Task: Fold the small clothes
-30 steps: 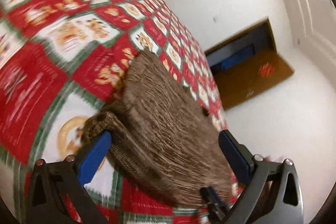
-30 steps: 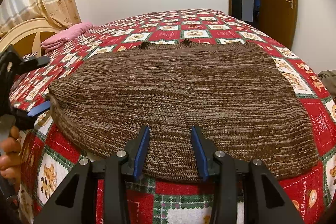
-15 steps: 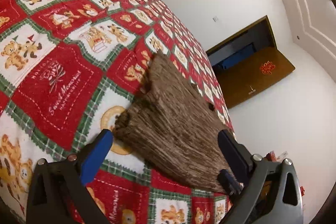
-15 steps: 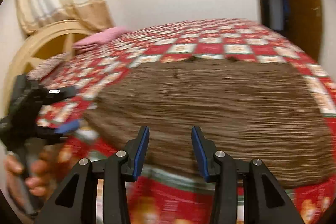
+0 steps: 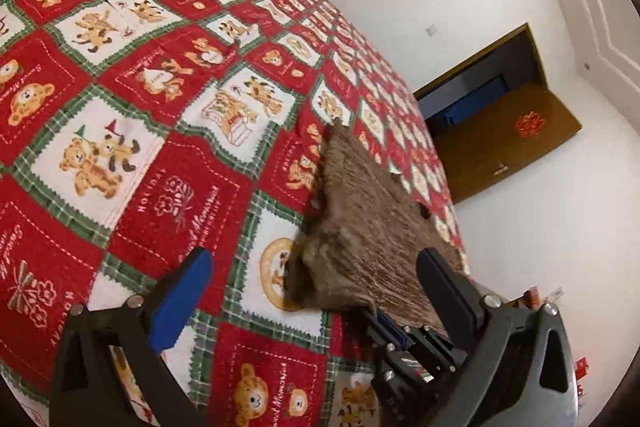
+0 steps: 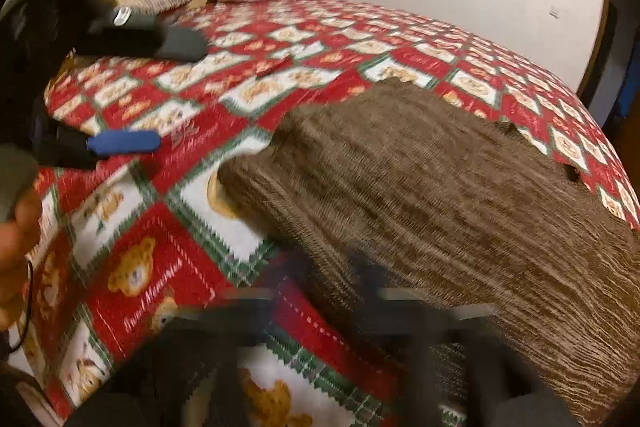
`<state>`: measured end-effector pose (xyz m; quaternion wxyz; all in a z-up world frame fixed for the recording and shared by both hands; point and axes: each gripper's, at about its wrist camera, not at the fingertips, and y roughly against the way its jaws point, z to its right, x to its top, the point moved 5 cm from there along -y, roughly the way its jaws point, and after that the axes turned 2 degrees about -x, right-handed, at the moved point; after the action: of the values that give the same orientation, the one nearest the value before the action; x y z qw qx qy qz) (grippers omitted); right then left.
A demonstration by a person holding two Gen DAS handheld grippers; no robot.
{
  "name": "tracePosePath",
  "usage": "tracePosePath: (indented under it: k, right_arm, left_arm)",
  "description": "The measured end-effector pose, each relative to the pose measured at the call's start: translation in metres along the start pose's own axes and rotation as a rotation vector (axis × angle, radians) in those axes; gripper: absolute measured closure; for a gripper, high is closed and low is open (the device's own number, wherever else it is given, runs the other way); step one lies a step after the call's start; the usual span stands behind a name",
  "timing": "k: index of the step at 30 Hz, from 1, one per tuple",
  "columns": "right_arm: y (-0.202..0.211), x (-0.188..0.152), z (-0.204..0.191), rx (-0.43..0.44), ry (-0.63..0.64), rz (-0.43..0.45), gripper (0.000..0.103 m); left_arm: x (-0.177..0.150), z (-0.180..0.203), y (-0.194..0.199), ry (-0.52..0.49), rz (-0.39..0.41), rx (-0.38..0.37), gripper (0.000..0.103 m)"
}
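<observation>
Right wrist view: your right tongs (image 6: 340,291) just snapped closed at the brown knit garment's (image 6: 440,195) near hem, left tongs (image 5: 312,291) hang open, so folding's starting.

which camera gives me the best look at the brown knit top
The right wrist view: the brown knit top fills much of the frame, though blurred. The left wrist view shows only a foreshortened part between the open fingers.
</observation>
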<state>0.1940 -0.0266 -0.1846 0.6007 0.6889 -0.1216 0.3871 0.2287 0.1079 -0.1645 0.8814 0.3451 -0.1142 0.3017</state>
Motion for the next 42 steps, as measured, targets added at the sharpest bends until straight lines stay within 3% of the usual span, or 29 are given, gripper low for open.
tracePosePath:
  k: [3,7,9,13,15,17,19,22,24,26,29,32,37,42]
  right_arm:
    - [0.015,-0.003,0.019,0.103,-0.155,0.051,0.096]
    - [0.034,0.000,0.033,0.233,-0.300,0.111,0.096]
    - [0.034,0.002,0.035,0.256,-0.319,0.119,0.096]
    - [0.030,0.001,0.028,0.270,-0.302,0.106,0.096]
    - [0.025,-0.005,0.021,0.281,-0.292,0.076,0.096]
    - [0.019,-0.012,0.015,0.279,-0.287,0.036,0.096]
    - [0.023,-0.018,0.020,0.271,-0.301,0.025,0.096]
    - [0.046,-0.014,0.053,0.206,-0.359,0.109,0.096]
    - [0.053,-0.006,0.079,0.127,-0.398,0.145,0.096]
    - [0.048,0.005,0.107,-0.030,-0.400,0.115,0.096]
    - [0.032,0.011,0.133,-0.120,-0.431,0.092,0.096]
    - [-0.007,0.000,0.141,-0.123,-0.431,-0.015,0.096]
    - [-0.006,-0.005,0.146,-0.086,-0.470,0.033,0.096]
    - [-0.004,-0.010,0.146,-0.070,-0.488,0.043,0.096]
  left_arm:
    - [-0.004,0.009,-0.012,0.016,-0.051,-0.111,0.000]
    - [-0.012,0.022,-0.040,0.016,-0.122,-0.179,0.000]
    - [-0.014,0.028,-0.060,0.042,-0.168,-0.224,0.000]
    - [-0.005,0.044,-0.083,0.056,-0.178,-0.269,0.000]
    - [0.002,0.048,-0.092,0.055,-0.150,-0.232,0.000]
    - [0.006,0.047,-0.097,0.043,-0.110,-0.185,0.007]
    - [0.005,0.046,-0.105,-0.003,-0.115,-0.120,0.045]
    - [-0.001,0.036,-0.109,-0.041,-0.141,-0.060,0.069]
    - [-0.001,0.031,-0.106,-0.031,-0.123,-0.063,0.071]
    - [0.000,0.028,-0.105,-0.009,-0.107,-0.053,0.070]
    - [0.000,0.030,-0.104,-0.031,-0.096,-0.017,0.070]
    - [0.001,0.034,-0.106,-0.068,-0.061,0.025,0.070]
    - [0.000,0.040,-0.106,-0.137,-0.018,0.099,0.086]
    - [-0.001,0.078,-0.099,-0.294,0.038,0.079,0.089]
